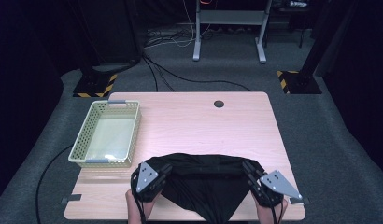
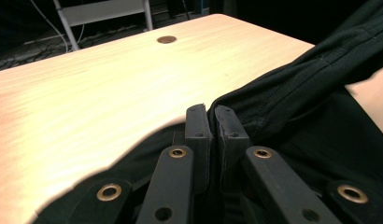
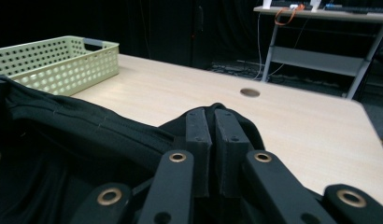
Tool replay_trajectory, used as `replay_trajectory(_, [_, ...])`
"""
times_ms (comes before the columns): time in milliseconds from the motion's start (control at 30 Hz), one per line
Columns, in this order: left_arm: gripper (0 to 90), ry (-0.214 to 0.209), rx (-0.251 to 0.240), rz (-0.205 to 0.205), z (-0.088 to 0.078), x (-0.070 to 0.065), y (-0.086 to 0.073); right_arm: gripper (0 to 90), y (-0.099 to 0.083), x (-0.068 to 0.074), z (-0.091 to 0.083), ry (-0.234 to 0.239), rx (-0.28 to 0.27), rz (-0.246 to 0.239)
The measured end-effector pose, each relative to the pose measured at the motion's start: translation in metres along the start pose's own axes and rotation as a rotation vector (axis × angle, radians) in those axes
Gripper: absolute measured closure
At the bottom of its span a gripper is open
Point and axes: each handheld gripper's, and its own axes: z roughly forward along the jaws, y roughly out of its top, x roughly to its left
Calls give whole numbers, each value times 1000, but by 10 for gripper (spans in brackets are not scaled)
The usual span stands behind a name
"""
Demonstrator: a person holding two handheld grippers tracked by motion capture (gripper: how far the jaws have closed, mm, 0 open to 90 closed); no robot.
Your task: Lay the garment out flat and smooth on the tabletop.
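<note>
The left gripper [image 1: 164, 171] and right gripper [image 1: 248, 169] each pinch one end of the black garment's [image 1: 206, 179] hemmed edge — jaws pressed together on cloth — so it hangs stretched between them above the table's [image 1: 189, 121] near edge, likely for folding.

desk [image 1: 194, 126]: pale wood top, round cable hole [image 1: 219, 103] near far edge | basket [image 1: 107, 134]: pale green, perforated, on desk's left side | floor: grey carpet, black cables | stand bases [image 1: 94, 85]: black, hazard-striped, beyond far corners
</note>
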Motion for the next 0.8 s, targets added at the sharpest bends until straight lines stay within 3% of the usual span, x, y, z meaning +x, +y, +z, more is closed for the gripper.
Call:
replay_trajectory(133, [850,24,79,-42,43,34,15,853,17,-21,58,0,77,-12])
replay_trajectory(200, [850,72,130,-46,70,52,21,852,22,-33,97,11,143,-5])
replay_trajectory(233, [850,67,147,-85,83,62,22,852,23,-38,118,8,180,-3])
replay_trajectory(333, [844,118,218,-143,120,87,21,847,19,-51,177,3,282,21])
replay_trajectory(367, [824,157,250,-158,130,93,20,827,15,-54,193,2,304,30])
replay_trajectory(433, [720,166,293,-198,141,102,17,736,8,-58,219,-17,382,49])
replay_trajectory(500, [596,194,312,-208,142,103,14,662,3,-60,228,-18,412,67])
replay_trajectory(600, [465,211,290,-194,130,96,9,589,1,-60,219,-9,396,91])
replay_trajectory(800, [375,213,253,-154,115,79,-1,522,0,-65,188,-27,327,95])
